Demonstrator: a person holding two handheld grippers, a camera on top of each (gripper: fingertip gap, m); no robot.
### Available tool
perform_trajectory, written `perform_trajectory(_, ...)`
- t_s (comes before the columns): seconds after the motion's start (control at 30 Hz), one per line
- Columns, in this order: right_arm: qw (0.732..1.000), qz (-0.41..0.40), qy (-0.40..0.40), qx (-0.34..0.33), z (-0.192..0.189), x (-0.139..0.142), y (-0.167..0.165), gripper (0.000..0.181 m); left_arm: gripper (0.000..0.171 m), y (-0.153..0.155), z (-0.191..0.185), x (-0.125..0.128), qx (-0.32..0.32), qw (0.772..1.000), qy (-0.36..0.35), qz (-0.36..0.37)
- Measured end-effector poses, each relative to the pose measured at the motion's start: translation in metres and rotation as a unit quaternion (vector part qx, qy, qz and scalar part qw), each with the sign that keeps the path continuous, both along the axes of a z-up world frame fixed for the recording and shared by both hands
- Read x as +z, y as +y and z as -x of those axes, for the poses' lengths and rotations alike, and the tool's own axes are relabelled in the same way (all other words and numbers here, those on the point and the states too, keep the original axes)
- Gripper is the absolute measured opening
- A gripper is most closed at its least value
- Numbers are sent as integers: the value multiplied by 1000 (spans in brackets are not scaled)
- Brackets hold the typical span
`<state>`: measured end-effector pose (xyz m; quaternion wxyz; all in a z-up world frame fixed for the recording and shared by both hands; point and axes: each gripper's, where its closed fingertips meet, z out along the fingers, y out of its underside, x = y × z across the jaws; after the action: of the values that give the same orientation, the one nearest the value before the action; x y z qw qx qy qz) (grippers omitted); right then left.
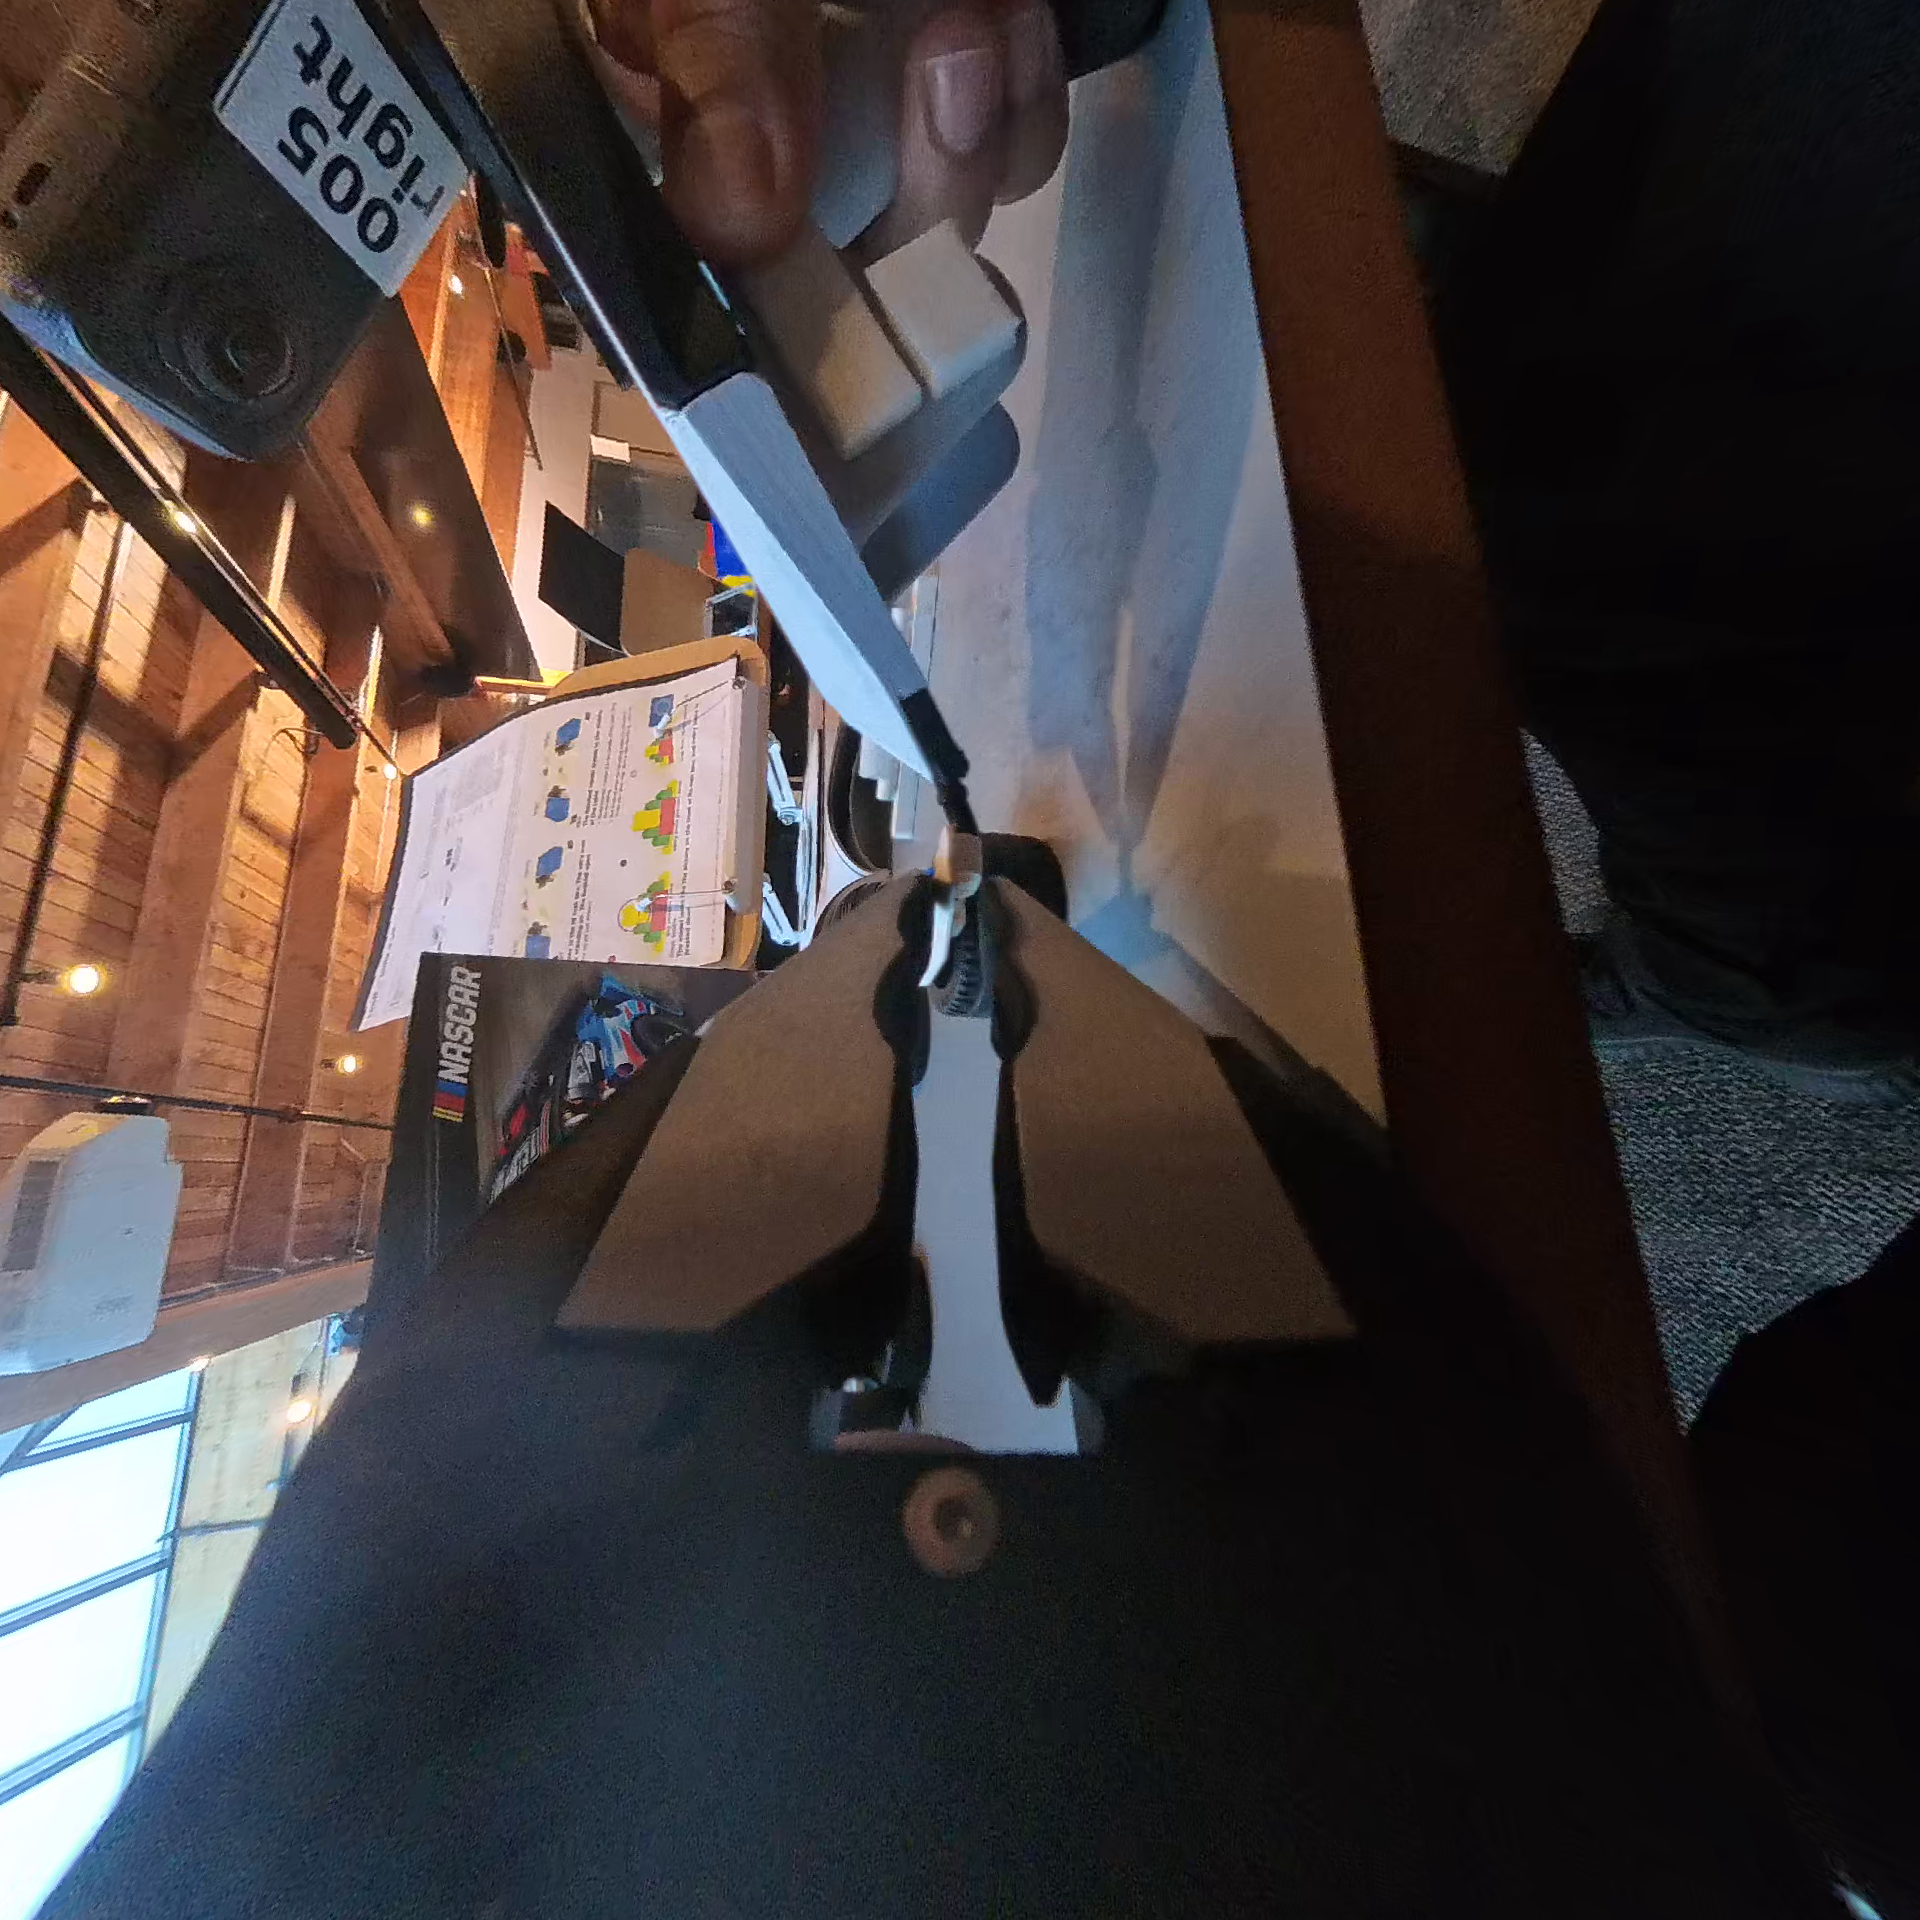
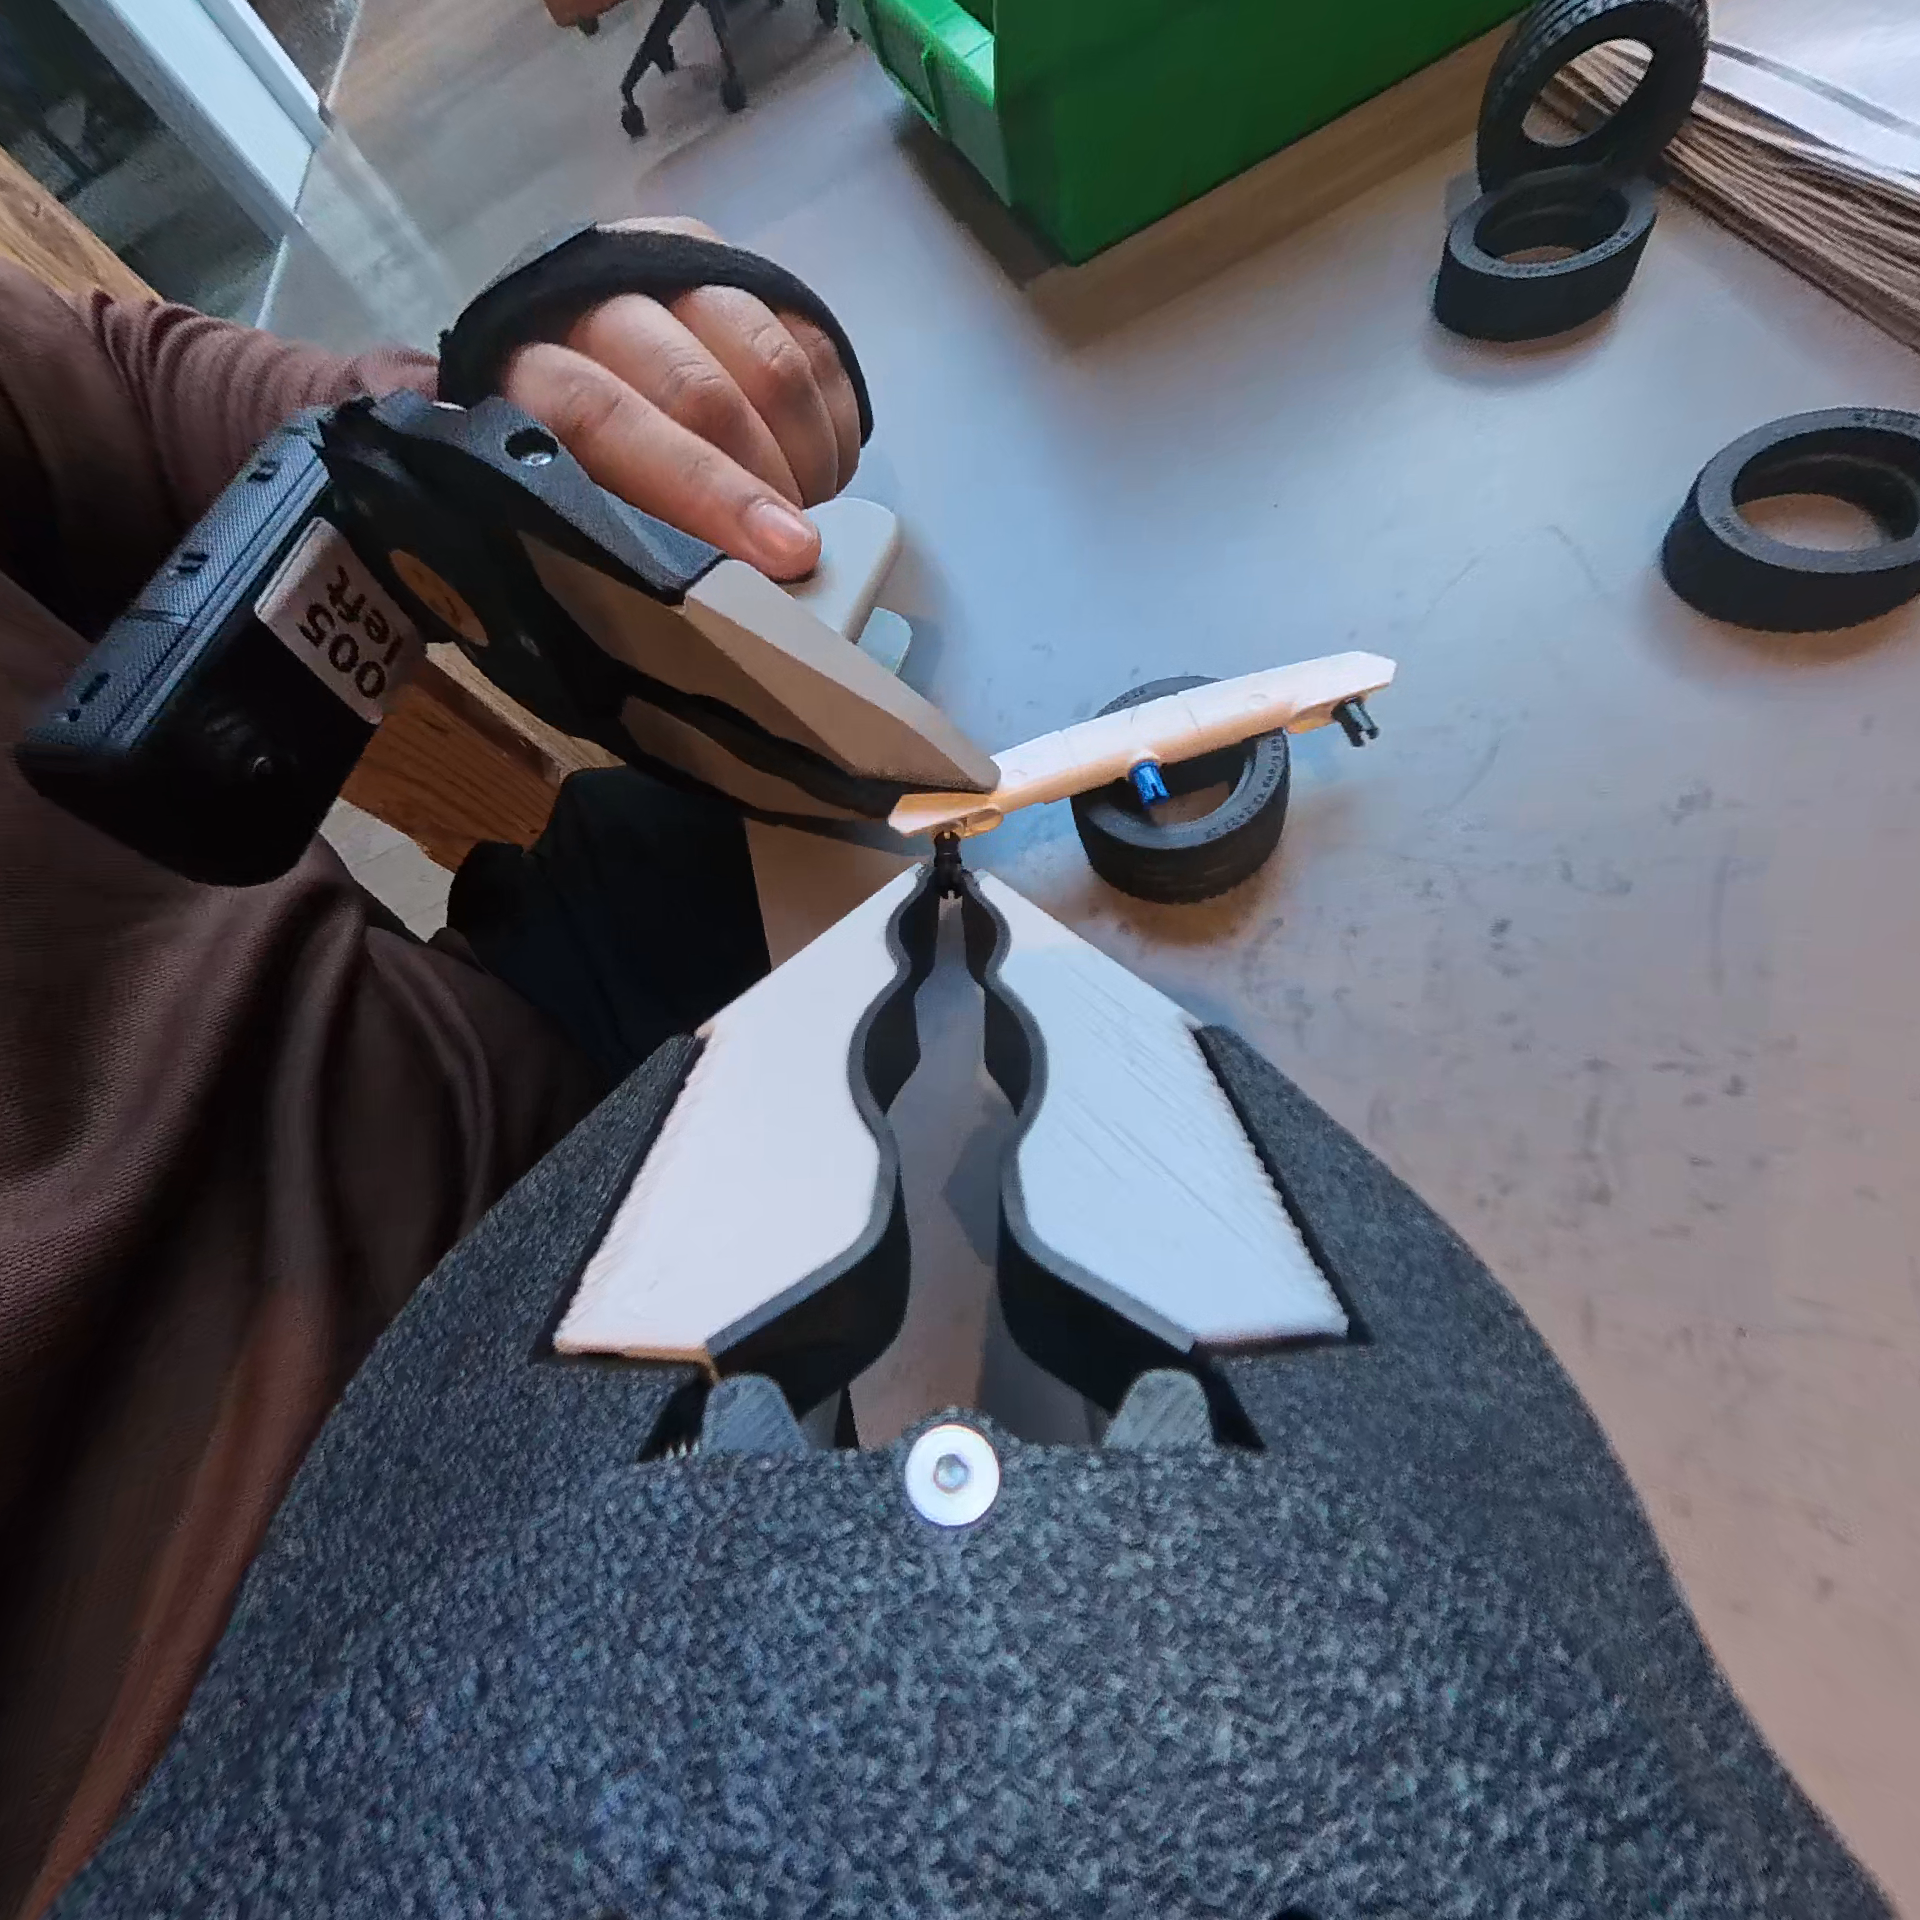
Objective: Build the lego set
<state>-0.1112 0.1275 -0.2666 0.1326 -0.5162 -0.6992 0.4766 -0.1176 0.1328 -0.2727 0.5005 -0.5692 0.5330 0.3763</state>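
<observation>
My left gripper is shut on one end of a long white lego beam and holds it above the grey table. The left gripper also shows in the right wrist view. The beam carries a blue pin and a black pin on its underside. My right gripper is shut on a small black pin and holds it against the beam's underside near the gripped end. In the left wrist view the right gripper comes in from the upper left to the beam.
A black tyre lies under the beam, with three more tyres at the right. A green bin and a cardboard stack stand behind. An instruction sheet and the set's box stand beyond. Less than 4 cm separates the two grippers' tips.
</observation>
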Motion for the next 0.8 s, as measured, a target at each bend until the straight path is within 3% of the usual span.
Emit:
perform_trajectory(0.47, 998, 30, 48, -25, 15, 19, 2, 4, 4, 4, 14, 15, 39, 998, -54, -7)
perform_trajectory(0.8, 992, -98, 80, 5, 21, 15, 4, 3, 3, 7, 20, 10, 64, 997, -44, 8)
